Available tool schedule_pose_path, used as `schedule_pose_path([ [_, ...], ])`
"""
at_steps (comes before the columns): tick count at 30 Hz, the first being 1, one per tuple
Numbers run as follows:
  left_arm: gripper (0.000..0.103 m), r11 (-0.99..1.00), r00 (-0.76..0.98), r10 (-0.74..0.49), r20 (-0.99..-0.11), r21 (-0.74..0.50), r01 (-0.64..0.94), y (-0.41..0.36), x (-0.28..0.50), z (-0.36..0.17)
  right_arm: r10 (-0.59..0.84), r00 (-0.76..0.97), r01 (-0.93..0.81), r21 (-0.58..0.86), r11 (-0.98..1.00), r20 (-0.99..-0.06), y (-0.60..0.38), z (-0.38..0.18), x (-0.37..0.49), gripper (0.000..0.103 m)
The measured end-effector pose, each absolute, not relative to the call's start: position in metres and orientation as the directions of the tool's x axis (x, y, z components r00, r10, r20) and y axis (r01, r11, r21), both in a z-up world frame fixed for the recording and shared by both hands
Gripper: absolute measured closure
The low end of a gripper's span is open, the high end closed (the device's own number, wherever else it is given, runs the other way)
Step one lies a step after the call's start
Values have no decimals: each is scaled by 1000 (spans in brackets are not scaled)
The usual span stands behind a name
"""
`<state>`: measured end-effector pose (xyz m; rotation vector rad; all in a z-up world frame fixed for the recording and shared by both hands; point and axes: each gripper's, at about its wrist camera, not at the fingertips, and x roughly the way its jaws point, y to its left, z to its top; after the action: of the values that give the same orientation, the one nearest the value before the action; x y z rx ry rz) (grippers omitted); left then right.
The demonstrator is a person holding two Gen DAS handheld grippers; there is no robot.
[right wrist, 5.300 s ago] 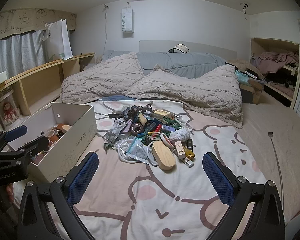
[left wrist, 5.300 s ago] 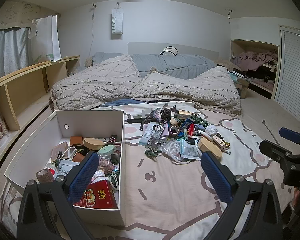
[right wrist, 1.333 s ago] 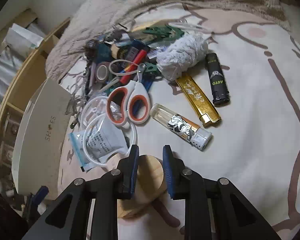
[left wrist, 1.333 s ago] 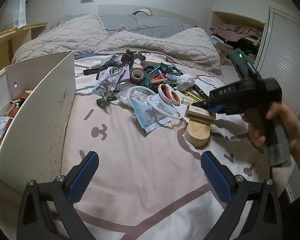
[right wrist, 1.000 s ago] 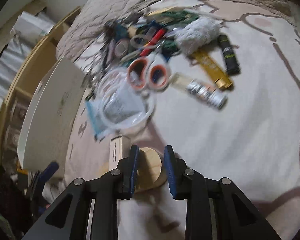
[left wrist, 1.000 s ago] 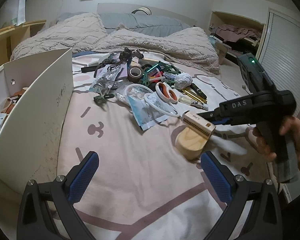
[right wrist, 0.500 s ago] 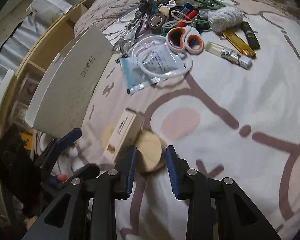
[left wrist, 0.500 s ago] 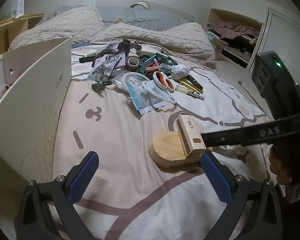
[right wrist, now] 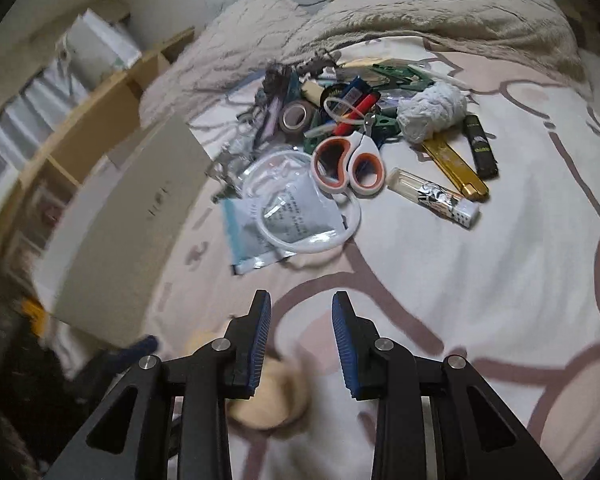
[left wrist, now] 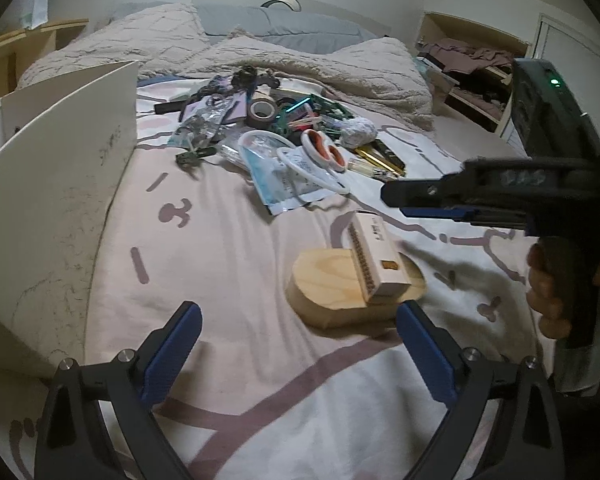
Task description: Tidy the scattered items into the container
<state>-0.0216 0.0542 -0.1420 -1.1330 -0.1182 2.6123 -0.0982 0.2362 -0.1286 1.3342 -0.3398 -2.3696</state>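
Note:
An oval wooden block (left wrist: pixel 328 284) with a small tan box (left wrist: pixel 374 252) on top lies on the bedsheet. It sits just ahead of my left gripper (left wrist: pixel 298 348), partly between the fingertips. The left jaws stand wide and are closing, with neither pad touching the block. My right gripper (left wrist: pixel 420 196) hangs above and right of the block, held by a hand (left wrist: pixel 552 280). In the right wrist view the right gripper (right wrist: pixel 302 336) shows a narrow empty gap, with the blurred block (right wrist: pixel 268 396) beneath its fingers. The white box (left wrist: pixel 60 184) stands at the left.
A pile of small items lies further up the bed: scissors (right wrist: pixel 348 164), a bagged white ring (right wrist: pixel 300 216), a tape roll (left wrist: pixel 262 110), a glass bottle (right wrist: pixel 432 196), a gold lighter (right wrist: pixel 456 168) and a black one (right wrist: pixel 482 148). A fluffy blanket (left wrist: pixel 300 60) lies behind.
The right gripper dragged the wooden block and its box away from the pile toward the left gripper, then let go and lifted off. The left gripper stayed in place.

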Motion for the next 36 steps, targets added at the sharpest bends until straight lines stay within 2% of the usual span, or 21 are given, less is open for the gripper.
schedule_pose_path([
  [11, 5, -951, -639, 309, -705, -217, -220, 50, -29, -145, -602, -367, 290, 527, -799, -709, 248, -149, -113, 71],
  [16, 5, -957, -646, 288, -707, -204, -204, 46, -31, -145, -590, -351, 354, 481, -802, -727, 246, -144, -101, 71],
  [20, 5, -963, -657, 268, -705, -197, -182, 39, -33, -144, -594, -355, 329, 498, -803, -722, 253, -141, -97, 71],
  [36, 5, -975, -680, 219, -700, -129, -182, 43, -31, -141, -389, -441, 386, 221, -896, -809, 226, -127, -66, 71],
])
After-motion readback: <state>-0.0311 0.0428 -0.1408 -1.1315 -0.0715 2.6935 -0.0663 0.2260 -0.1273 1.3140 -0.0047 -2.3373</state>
